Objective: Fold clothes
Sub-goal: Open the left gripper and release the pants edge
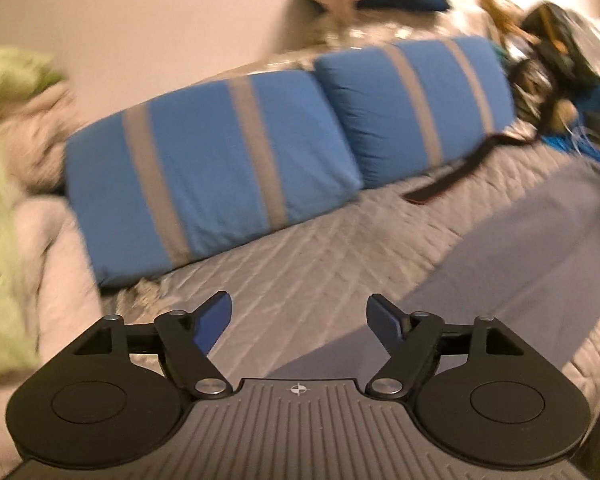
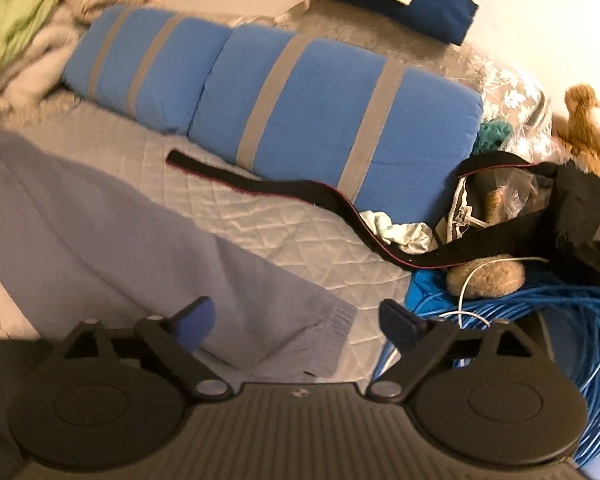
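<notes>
Both grippers are held above the bed (image 2: pixel 260 220) and nothing is grasped yet, so the step in hand is judged to be the approach to the garment. The fingers of the left gripper (image 1: pixel 299 316) are spread wide over the quilted cover, and the fingers of the right gripper (image 2: pixel 296 320) are spread wide too, with nothing between them.

The thing to be folded, a lilac-grey garment (image 2: pixel 140 232), is laid flat on the bed, running from the left edge toward the near right. Its ribbed hem (image 2: pixel 336 332) is seen just beyond the right gripper. The cloth looks soft and knitted, with long shallow folds; in the left wrist view only a smooth grey-violet panel (image 1: pixel 520 248) of it is shown, and that picture is blurred.

For the next move, a corner or the hem would probably need to be pinched, so the right fingers must be lowered to the cloth and closed on one layer only.

At the far edge of the bed two blue pillows (image 2: pixel 284 92) with grey stripes are leaned, plump and rounded. A black strap (image 2: pixel 260 188) lies in front of them, well apart from the garment. A coil of blue cable (image 2: pixel 540 320) is piled at the right edge, near the hem.
</notes>
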{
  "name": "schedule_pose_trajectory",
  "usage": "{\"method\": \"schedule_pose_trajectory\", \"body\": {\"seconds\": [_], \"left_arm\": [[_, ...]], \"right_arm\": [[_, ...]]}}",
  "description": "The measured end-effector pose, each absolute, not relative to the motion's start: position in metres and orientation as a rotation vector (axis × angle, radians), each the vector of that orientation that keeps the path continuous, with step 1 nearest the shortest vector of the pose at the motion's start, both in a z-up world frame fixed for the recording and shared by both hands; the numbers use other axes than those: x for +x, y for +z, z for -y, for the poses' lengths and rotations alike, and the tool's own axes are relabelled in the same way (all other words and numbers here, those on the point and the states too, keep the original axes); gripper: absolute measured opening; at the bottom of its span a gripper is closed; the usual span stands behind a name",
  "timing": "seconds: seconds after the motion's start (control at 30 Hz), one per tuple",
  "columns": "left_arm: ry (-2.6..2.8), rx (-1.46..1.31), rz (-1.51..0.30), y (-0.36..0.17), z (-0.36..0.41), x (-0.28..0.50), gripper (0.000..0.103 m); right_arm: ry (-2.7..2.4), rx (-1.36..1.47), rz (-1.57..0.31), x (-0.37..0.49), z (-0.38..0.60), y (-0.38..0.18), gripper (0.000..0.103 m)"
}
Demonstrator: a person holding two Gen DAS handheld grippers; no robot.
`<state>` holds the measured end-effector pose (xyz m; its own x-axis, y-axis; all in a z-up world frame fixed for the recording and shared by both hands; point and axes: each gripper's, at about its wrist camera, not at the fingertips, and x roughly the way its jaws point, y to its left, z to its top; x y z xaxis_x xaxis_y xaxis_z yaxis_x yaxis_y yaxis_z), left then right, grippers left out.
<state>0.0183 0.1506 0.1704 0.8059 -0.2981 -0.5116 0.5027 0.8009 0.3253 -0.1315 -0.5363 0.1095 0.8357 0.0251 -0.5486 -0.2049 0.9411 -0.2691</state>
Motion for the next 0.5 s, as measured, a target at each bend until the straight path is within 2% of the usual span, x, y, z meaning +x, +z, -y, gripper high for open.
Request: {"method": "schedule_pose_trajectory", "body": {"seconds": [0.27, 0.5], "left_arm": [[-0.545, 0.555, -0.458, 0.154, -0.085, 0.001, 0.079], [-0.574, 0.587, -0.465, 0.137, -0.04, -0.001, 0.081]], "right_arm": [[0.06, -0.659, -0.668, -0.121, 0.525, 0.07, 0.097], [0.066, -0.882, -0.671, -0.111, 0.505, 0.023, 0.097]]}}
